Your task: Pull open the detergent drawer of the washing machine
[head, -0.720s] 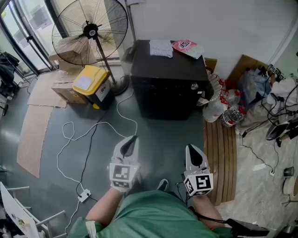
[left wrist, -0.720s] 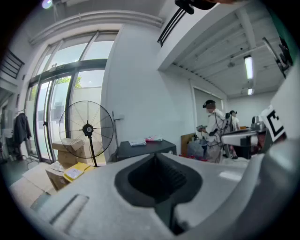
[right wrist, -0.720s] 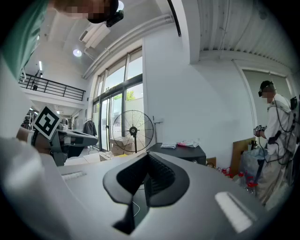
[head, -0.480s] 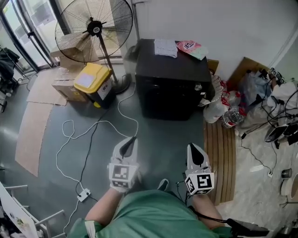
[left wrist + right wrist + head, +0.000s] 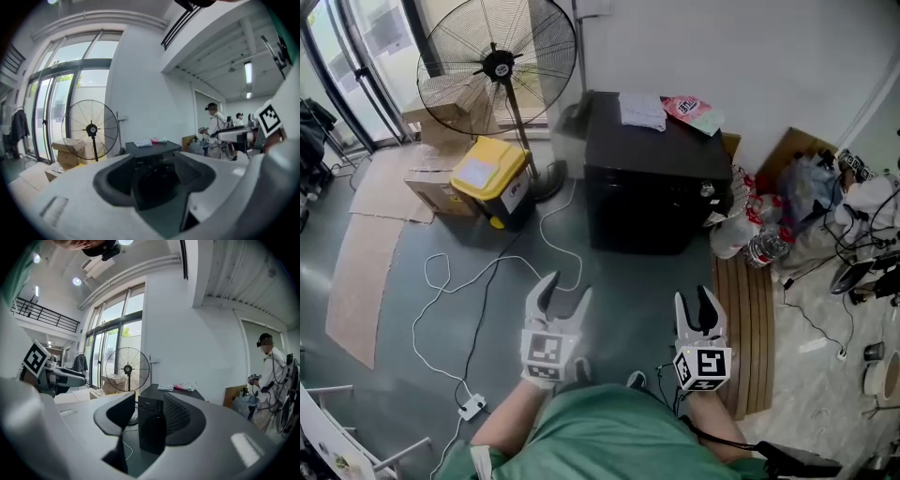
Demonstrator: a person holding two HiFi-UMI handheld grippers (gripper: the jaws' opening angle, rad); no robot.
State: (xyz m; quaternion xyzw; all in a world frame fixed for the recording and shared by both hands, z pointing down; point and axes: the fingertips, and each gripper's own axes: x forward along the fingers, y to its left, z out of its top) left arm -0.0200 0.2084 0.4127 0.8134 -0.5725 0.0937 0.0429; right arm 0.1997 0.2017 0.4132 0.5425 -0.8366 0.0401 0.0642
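Note:
The black washing machine (image 5: 652,187) stands against the white wall, a cloth and a pink packet on its top. Its front is dark, and no drawer stands out from it. My left gripper (image 5: 565,289) hovers over the grey floor well short of the machine, its jaws spread wide and empty. My right gripper (image 5: 697,298) hangs beside it, jaws partly apart with nothing between them. In the left gripper view the machine (image 5: 152,149) shows between the jaws of the left gripper (image 5: 157,180). In the right gripper view the machine (image 5: 152,425) also sits far off, between the jaws of the right gripper (image 5: 145,420).
A tall pedestal fan (image 5: 499,67) and a yellow-lidded box (image 5: 490,178) stand left of the machine. A white cable (image 5: 487,272) loops across the floor to a power strip (image 5: 472,406). Bags and bottles (image 5: 759,230) crowd the machine's right side, by a slatted wooden mat (image 5: 750,319).
Both grippers' jaws were together before and now stand apart, the left widely, the right less. The machine has shifted slightly right and down in the head view.

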